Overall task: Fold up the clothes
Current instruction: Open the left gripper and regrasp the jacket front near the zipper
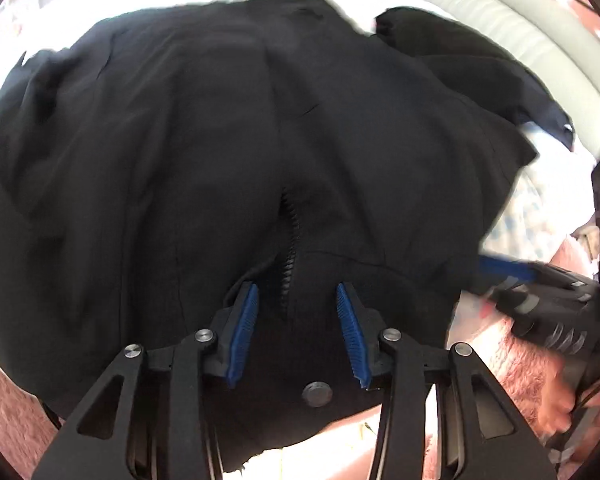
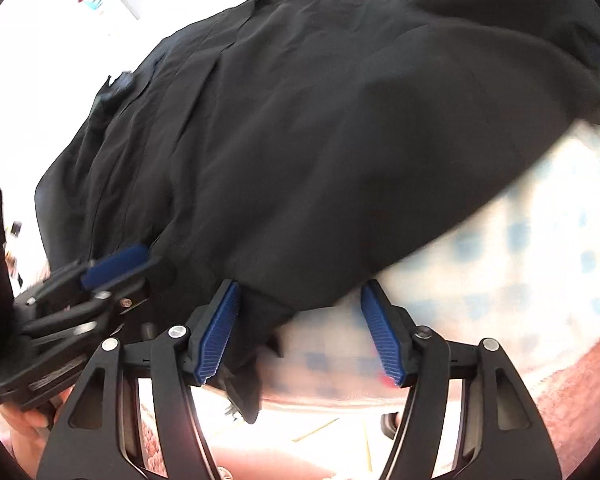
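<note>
Black trousers (image 1: pixel 220 140) lie spread on the bed, with the zip fly (image 1: pixel 288 240) and a metal button (image 1: pixel 317 394) toward me. My left gripper (image 1: pixel 297 292) stands open over the waistband. The zip runs between its blue pads (image 1: pixel 242 332), which do not press on the cloth. In the right wrist view the trousers (image 2: pixel 320 140) fill the picture. My right gripper (image 2: pixel 300 292) is open at their near edge, with a flap of black cloth beside its left pad (image 2: pixel 220 332). Each gripper also shows in the other's view: the right gripper (image 1: pixel 508 272) and the left gripper (image 2: pixel 116 264).
A second dark garment (image 1: pixel 460 52) lies bunched at the far right, next to a grey padded headboard (image 1: pixel 500 20). The sheet (image 2: pixel 520 260) is white with blue squares. A pink fluffy blanket (image 1: pixel 512 364) covers the near edge. A person's hand (image 1: pixel 556 412) holds the right gripper.
</note>
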A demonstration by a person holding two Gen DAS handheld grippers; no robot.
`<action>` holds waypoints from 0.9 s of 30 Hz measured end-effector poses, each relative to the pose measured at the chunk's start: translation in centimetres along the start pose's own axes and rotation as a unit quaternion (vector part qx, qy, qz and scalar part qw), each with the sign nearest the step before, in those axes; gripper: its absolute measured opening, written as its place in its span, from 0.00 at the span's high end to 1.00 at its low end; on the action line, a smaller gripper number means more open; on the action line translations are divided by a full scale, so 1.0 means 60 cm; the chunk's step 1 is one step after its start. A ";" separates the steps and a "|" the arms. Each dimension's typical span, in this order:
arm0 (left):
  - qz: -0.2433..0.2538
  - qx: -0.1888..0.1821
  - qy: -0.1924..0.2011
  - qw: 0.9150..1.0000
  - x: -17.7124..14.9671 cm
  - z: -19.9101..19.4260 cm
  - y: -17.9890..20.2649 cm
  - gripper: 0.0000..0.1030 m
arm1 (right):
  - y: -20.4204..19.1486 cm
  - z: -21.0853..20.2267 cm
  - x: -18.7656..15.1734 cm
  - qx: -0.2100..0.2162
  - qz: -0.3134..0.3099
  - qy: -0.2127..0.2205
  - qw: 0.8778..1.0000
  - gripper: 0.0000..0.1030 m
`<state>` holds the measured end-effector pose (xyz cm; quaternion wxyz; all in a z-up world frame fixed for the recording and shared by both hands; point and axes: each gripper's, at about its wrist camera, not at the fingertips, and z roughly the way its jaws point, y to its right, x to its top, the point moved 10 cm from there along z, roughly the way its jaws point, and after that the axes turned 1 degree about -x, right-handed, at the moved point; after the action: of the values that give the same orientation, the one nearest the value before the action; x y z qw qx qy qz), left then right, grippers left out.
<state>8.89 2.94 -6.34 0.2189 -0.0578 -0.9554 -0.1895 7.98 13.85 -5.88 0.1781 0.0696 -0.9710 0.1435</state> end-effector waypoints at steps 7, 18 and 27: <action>0.002 -0.016 -0.018 1.000 0.000 0.029 0.014 0.73 | 0.020 -0.014 0.040 -0.007 0.027 0.025 0.999 0.37; -0.031 0.042 -0.040 0.998 -0.008 0.014 0.002 0.79 | -0.036 -0.023 0.035 0.031 -0.081 0.044 0.995 0.36; -0.018 0.073 0.036 0.996 0.001 -0.042 -0.005 0.52 | -0.015 0.062 0.044 0.031 -0.054 -0.004 0.998 0.34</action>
<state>9.80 1.67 -4.31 0.2537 -0.0175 -0.9590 -0.1249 4.51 11.65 -8.02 0.1795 0.1279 -0.9617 0.1632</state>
